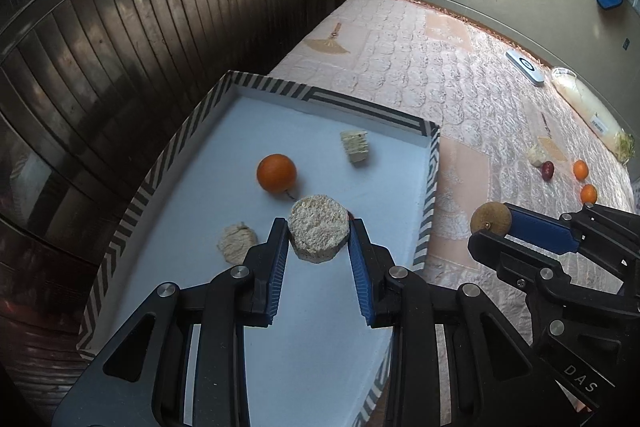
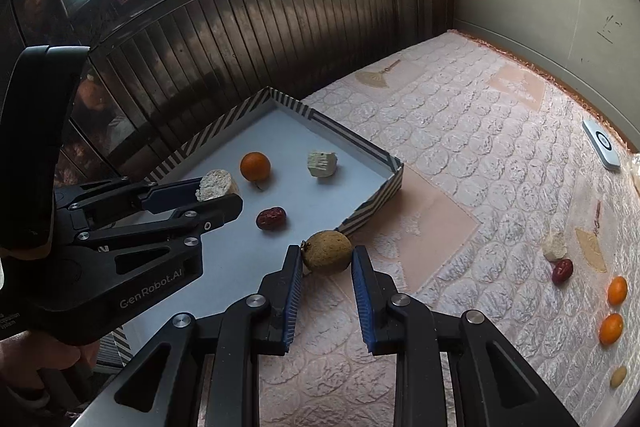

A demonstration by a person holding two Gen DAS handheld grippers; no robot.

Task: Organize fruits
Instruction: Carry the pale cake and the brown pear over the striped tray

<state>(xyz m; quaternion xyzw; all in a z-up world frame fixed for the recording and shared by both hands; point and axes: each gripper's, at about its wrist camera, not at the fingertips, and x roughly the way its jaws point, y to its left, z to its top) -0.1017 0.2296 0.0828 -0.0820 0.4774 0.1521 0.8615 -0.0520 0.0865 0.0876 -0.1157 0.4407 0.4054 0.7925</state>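
Left gripper [image 1: 319,239] jaws clamped on pale puck [image 1: 318,233] over tray [image 1: 428,195]. Right gripper [image 2: 327,259] jaws clamped on brown fruit [image 2: 327,251] just outside tray rim, 6 o'clock. Tray holds orange [image 2: 255,166], date [image 2: 271,218], two pale chunks. About half done: oranges, date, chunk left on bed [image 2: 460,163] at 3 o'clock.

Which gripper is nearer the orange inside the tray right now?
Left. The left gripper, holding a beige puck, hangs over the tray just short of the orange. The right gripper, gripping a brown fruit, sits outside the tray's corner.
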